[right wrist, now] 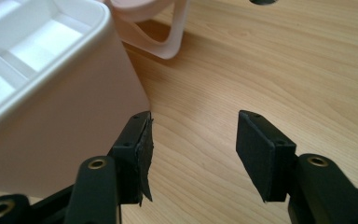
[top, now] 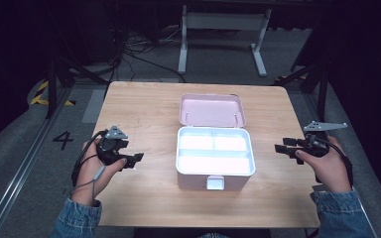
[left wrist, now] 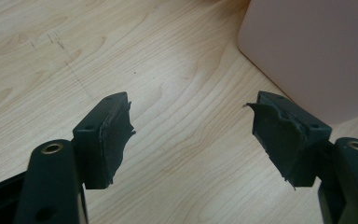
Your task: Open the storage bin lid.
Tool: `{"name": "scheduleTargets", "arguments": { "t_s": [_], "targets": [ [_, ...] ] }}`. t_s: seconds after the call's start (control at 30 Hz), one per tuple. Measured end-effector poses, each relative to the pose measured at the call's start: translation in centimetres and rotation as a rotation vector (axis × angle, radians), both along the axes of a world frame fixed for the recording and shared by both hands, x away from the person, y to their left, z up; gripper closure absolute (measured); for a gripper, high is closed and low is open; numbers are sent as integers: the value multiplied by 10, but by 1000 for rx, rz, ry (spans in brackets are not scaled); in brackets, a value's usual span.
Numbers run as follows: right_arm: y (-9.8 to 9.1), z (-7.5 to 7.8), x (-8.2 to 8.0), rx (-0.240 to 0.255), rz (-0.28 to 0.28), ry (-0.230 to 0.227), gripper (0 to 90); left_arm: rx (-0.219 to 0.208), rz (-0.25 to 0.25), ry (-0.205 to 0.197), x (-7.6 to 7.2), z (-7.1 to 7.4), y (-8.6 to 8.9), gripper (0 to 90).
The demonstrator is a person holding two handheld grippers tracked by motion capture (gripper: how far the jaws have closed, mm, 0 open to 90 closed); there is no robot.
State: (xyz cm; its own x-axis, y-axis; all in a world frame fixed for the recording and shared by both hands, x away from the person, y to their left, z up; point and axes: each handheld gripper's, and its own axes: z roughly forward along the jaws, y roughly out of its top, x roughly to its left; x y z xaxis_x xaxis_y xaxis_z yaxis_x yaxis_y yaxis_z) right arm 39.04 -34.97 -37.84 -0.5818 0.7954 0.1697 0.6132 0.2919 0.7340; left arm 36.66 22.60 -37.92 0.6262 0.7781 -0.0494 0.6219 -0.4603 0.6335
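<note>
Pink box [top: 215, 157] between two wide-open, empty jaws

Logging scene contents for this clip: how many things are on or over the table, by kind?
Pink storage box, lid open, white tray inside: 1
Handheld grippers, left gripper and right gripper, both open and holding nothing: 2
Wooden table: 1
Total: 4

A wooden table [top: 144, 106] stands on grey floor [top: 25, 144] in a dark room.
</note>
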Motion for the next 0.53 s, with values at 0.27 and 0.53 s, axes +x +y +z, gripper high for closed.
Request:
{"name": "scheduleTargets", "arguments": {
  "t_s": [0.27, 0.53],
  "targets": [
    [-1, -15, 7, -34, 0, 47, 450, 62, 20, 57, 6, -14, 8, 273],
    [-2, -19, 9, -39, -7, 56, 454, 115, 23, 154, 7, -23, 8, 263]
  ]
}}
